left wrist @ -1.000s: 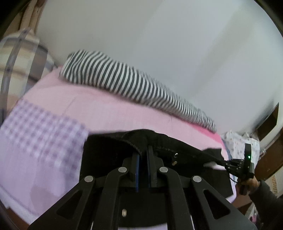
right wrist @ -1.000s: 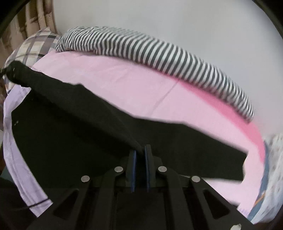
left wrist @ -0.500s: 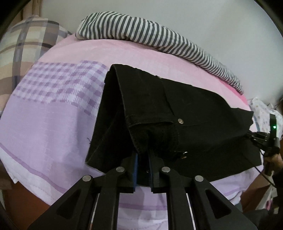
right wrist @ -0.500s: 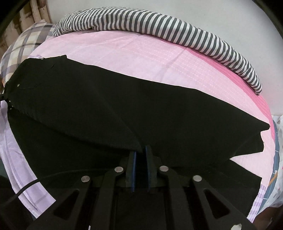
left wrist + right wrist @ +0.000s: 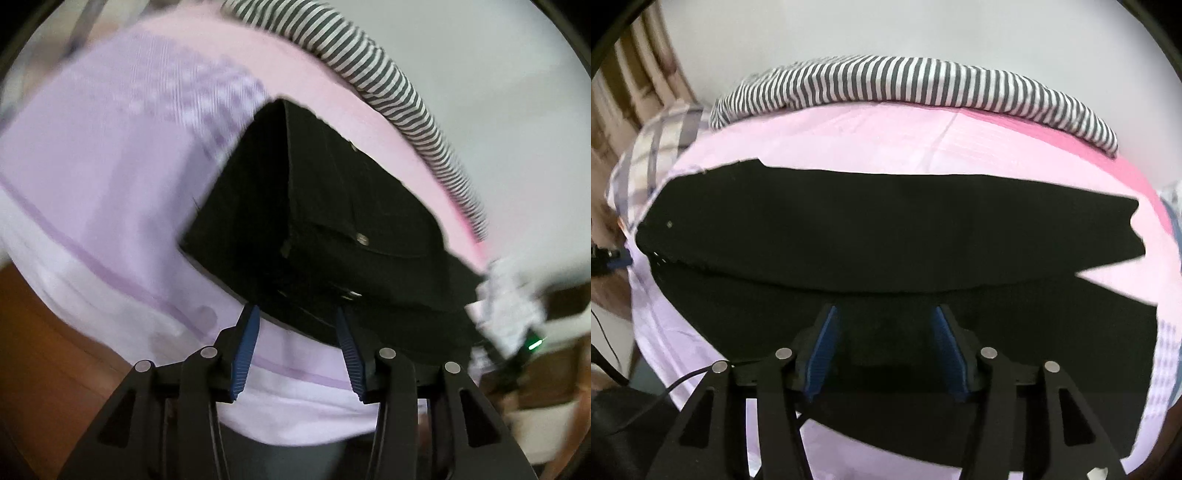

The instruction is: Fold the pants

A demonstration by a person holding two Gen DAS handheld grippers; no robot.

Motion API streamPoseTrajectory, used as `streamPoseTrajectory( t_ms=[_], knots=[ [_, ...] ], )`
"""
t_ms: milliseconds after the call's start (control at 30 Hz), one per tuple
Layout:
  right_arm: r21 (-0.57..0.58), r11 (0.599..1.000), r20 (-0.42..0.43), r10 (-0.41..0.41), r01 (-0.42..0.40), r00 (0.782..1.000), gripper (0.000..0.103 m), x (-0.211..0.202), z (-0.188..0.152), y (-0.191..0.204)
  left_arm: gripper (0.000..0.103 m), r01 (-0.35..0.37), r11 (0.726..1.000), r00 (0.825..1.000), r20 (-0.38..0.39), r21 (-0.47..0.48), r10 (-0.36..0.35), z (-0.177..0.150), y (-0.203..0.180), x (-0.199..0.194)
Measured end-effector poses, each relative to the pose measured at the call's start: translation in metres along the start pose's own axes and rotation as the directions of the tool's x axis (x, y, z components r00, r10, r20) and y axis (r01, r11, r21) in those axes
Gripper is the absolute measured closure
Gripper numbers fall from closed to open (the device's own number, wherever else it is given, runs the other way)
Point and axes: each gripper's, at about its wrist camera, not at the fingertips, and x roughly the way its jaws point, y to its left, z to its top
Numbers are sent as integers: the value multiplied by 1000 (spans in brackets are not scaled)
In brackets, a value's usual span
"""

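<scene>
A home bedroom: a bed with pink-lilac sheet (image 5: 849,140), striped bolster (image 5: 923,81), and plaid pillow (image 5: 661,144).

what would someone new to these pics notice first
The black pants dominate both views, laid folded lengthwise across the pink and lilac bedsheet. Both the left claw and the right claw sit open at the near edge of the fabric, gripping nothing. Behind, a black-and-white striped blanket runs along the bed's far edge against the pale wall.

Pink-sheeted bed (image 5: 871,140), striped bolster (image 5: 923,81), white wall (image 5: 886,29)
</scene>
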Motion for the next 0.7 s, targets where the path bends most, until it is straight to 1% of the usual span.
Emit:
streamPoseTrajectory(
  t_ms=[67,100,167,200,233,267,367,467,533,600,700],
  knots=[
    [26,999,4,22,-22,1000,51,0,-4,1,57,75,992,997,-25,-98,-78,0,4,7],
    [33,999,4,26,-26,1000,51,0,-6,1,57,106,981,993,-41,-159,-114,0,8,10],
    [46,998,1,35,-35,999,51,2,-9,1,55,148,961,988,-16,-234,-156,2,12,13],
    [52,998,0,37,-36,999,51,2,-10,1,49,154,953,987,8,-262,-158,3,13,13],
    [60,998,0,38,-38,999,51,3,-11,0,41,147,948,989,28,-281,-145,4,14,12],
    [71,997,1,43,-43,999,51,3,-12,-2,39,140,944,990,48,-300,-132,5,14,11],
    [90,995,9,40,-40,999,51,3,-15,-6,37,156,926,987,84,-343,-136,11,15,11],
    [115,992,11,47,-48,999,51,6,-16,-9,37,141,924,989,95,-355,-115,16,12,16],
    [129,990,13,50,-51,999,51,8,-16,-11,37,129,922,991,87,-364,-105,17,11,20],
    [140,989,12,53,-55,998,51,9,-18,-13,37,120,914,992,86,-387,-94,17,14,24],
    [144,988,10,56,-57,998,51,10,-18,-13,37,137,894,990,95,-426,-106,12,20,27]
  ],
)
